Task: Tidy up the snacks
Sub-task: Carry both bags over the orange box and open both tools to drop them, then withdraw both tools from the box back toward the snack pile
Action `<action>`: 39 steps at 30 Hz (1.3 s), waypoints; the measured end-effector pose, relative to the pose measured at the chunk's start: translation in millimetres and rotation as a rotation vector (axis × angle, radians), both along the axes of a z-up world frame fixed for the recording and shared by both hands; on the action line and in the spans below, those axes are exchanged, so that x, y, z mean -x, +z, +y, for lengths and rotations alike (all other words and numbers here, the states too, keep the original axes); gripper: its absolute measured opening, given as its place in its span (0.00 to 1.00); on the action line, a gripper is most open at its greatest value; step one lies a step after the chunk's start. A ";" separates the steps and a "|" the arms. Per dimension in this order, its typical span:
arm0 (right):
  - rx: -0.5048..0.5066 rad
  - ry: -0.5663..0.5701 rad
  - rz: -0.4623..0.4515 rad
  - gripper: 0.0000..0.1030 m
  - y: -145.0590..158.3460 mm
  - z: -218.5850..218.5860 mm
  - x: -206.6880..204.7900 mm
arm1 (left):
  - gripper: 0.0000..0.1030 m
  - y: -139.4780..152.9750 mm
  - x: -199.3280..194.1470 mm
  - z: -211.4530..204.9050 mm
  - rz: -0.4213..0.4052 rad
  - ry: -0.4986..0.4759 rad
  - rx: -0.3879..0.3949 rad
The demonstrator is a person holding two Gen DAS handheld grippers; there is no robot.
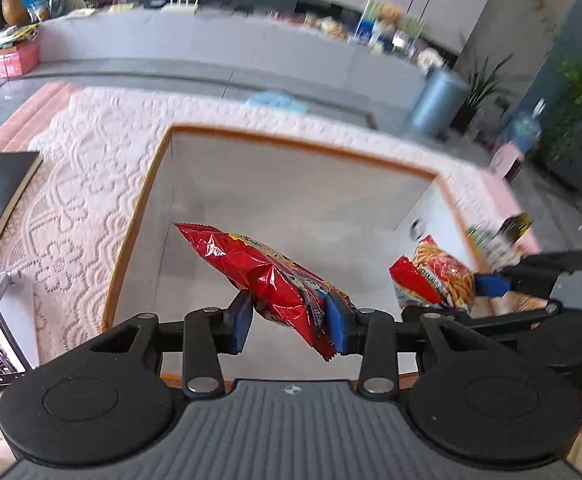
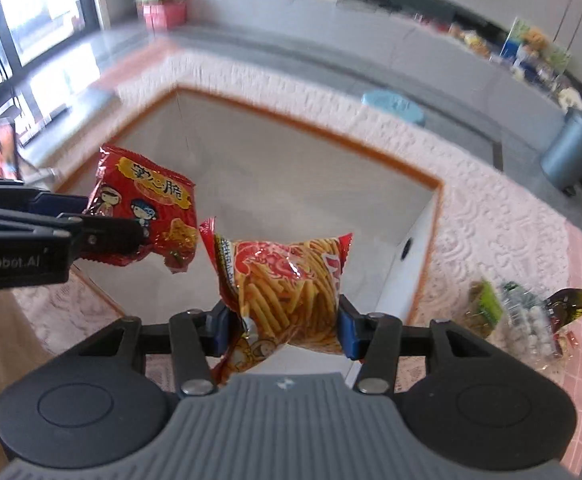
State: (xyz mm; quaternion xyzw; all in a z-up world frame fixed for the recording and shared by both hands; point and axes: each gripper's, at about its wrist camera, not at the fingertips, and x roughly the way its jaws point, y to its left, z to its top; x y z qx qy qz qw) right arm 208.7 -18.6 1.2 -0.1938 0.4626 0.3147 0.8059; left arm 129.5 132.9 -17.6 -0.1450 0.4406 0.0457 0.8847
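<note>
Your left gripper (image 1: 291, 320) is clamped on the red snack bag (image 1: 267, 276), hanging over the white box (image 1: 291, 200); your right gripper (image 2: 283, 328) pinches the fries packet (image 2: 287, 280) above it; more snacks (image 2: 527, 316) lie at three o'clock on the cloth (image 2: 491, 216).

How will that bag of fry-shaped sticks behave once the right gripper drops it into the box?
The stick snack bag probably lands softly: it looks puffy and light. Its crinkled film bends at the right gripper, so it is likely floppy.

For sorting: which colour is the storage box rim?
Orange rim on the white storage box, clearest in the right wrist view.
</note>
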 end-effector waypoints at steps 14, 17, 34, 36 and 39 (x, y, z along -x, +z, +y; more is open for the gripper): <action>0.170 0.041 0.165 0.49 -56.6 36.3 -29.6 | 0.43 -35.3 -5.4 16.5 0.119 -0.018 0.018; 0.185 0.031 0.195 0.50 -61.7 43.0 -37.4 | 0.43 -36.2 -5.3 14.3 0.131 -0.022 0.004; 0.133 -0.033 0.127 0.71 -16.4 25.9 -21.6 | 0.79 -18.4 9.0 0.3 0.109 0.015 -0.104; 0.110 -0.047 0.100 0.71 -6.9 15.8 -16.4 | 0.80 -10.7 12.5 -4.5 0.085 0.018 -0.116; 0.064 -0.084 0.052 0.78 6.0 1.1 -7.4 | 0.81 -0.1 17.5 -11.7 0.039 0.026 -0.138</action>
